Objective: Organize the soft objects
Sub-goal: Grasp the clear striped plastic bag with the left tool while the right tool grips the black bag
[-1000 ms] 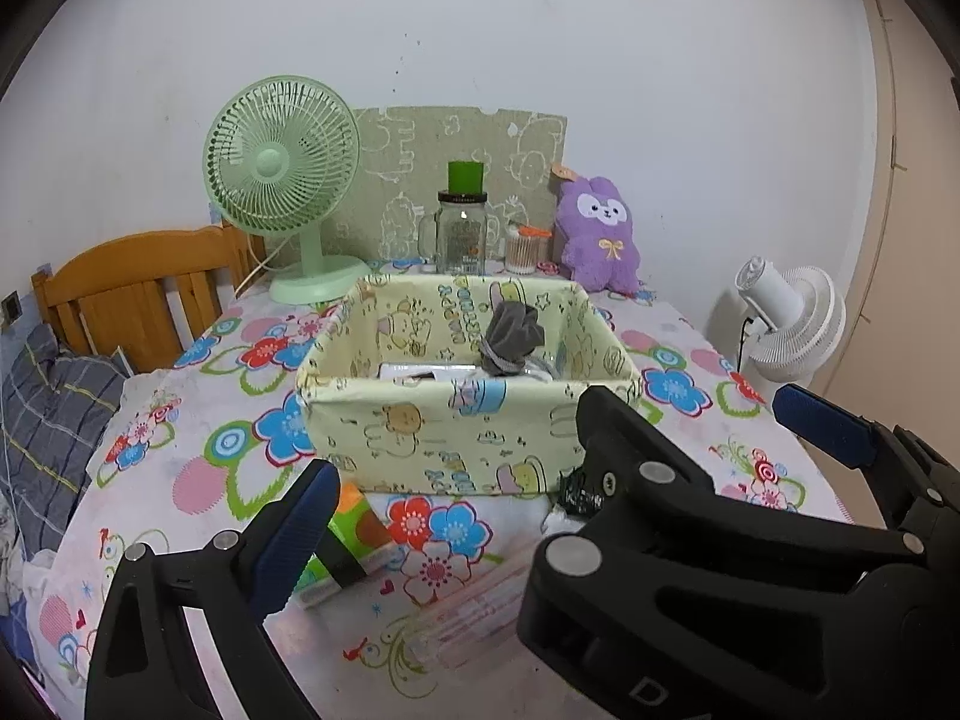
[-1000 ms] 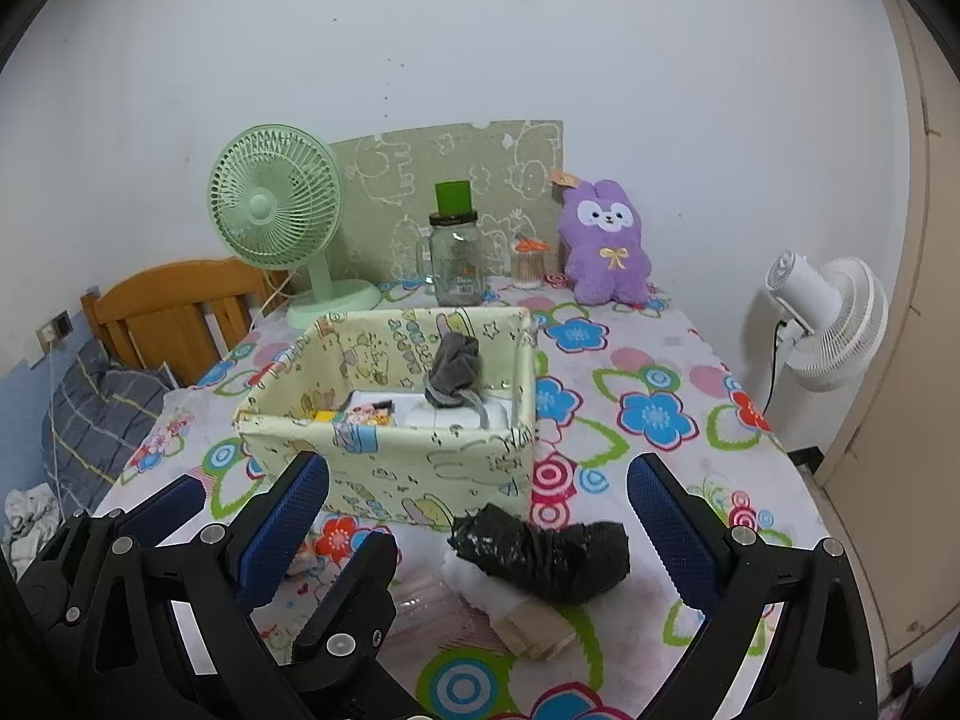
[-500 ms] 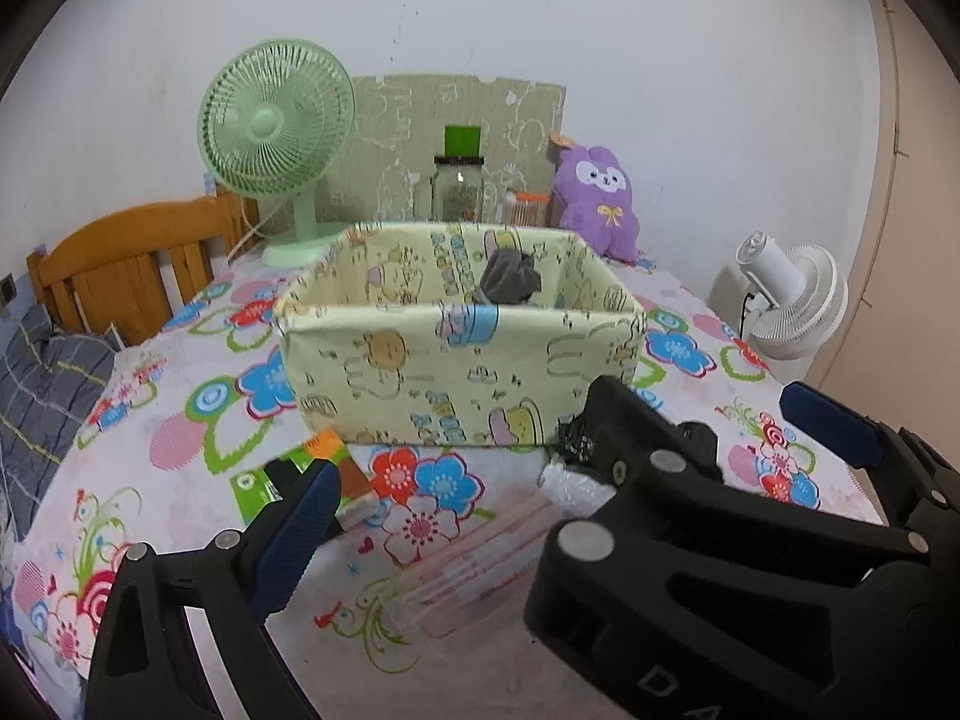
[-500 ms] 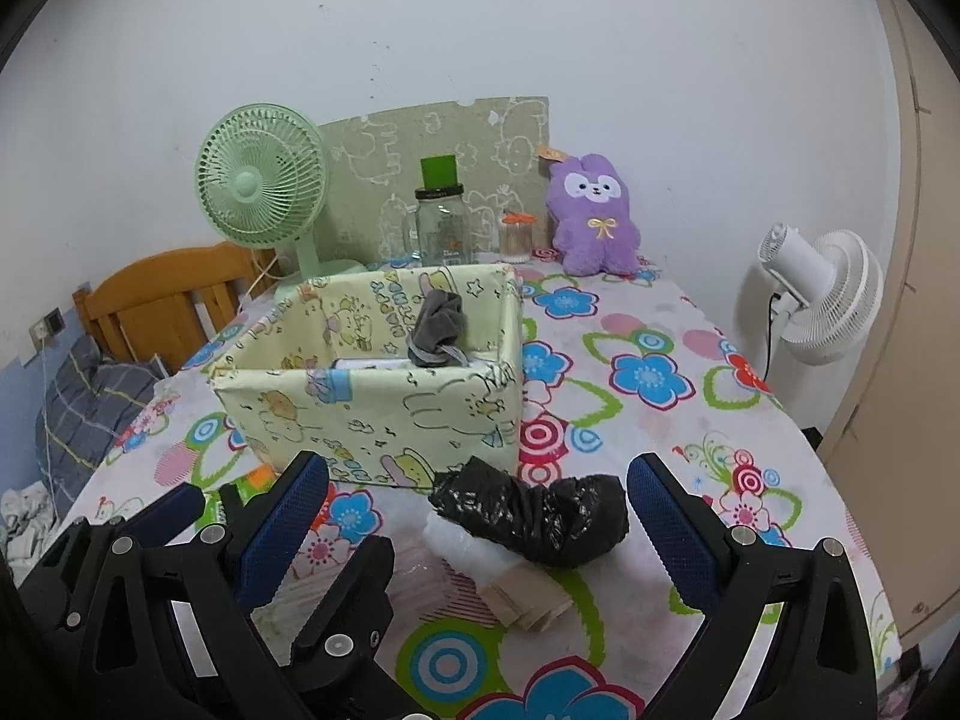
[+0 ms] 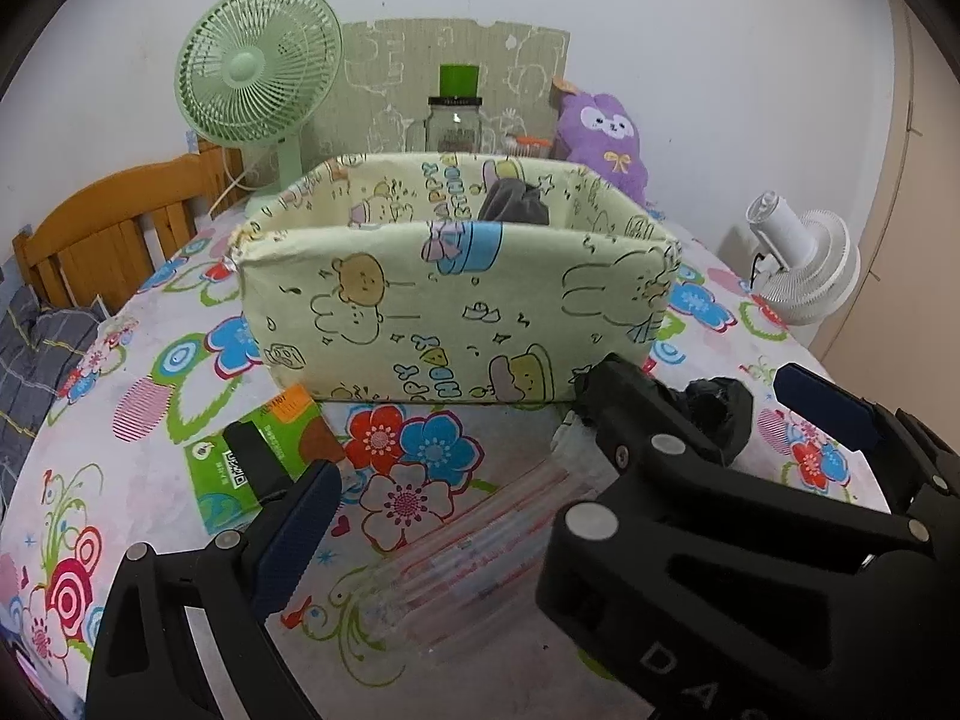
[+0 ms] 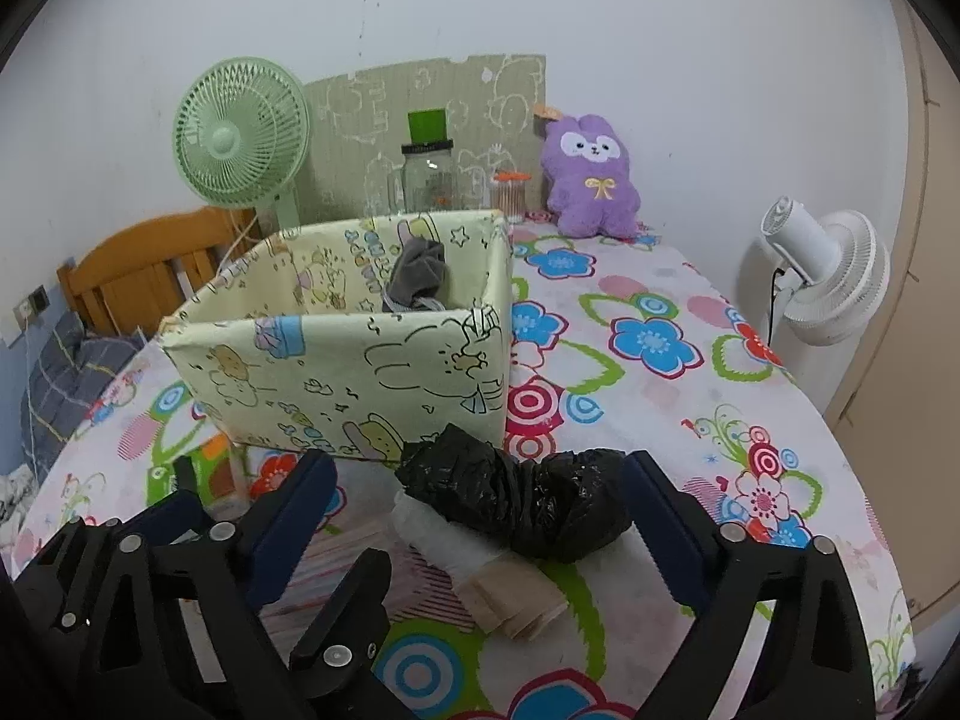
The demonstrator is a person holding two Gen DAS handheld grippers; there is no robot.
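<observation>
A crumpled black plastic bag (image 6: 528, 504) lies on the flowered tablecloth in front of the cartoon-print fabric box (image 6: 360, 378). Under it sit a white soft roll (image 6: 444, 534) and a folded beige cloth (image 6: 516, 606). My right gripper (image 6: 480, 480) is low over the table. Its jaws are closing, the black bag lies between the blue pads, and the left pad stands apart from it. My left gripper (image 5: 558, 429) is open and holds nothing, just above a clear striped packet (image 5: 480, 558). The two grippers' fingers overlap. A grey cloth (image 5: 516, 204) sticks up inside the box.
A green carton (image 5: 252, 462) lies left of the packet. A green fan (image 5: 258, 66), a glass jar (image 5: 453, 120) and a purple plush (image 6: 591, 180) stand at the back. A white fan (image 6: 828, 282) stands beyond the table's right edge, and a wooden headboard (image 5: 114, 222) is on the left.
Both grippers have sunk toward the table and closer to the box. The right gripper's pads now flank the black bag and have drawn in slightly.
</observation>
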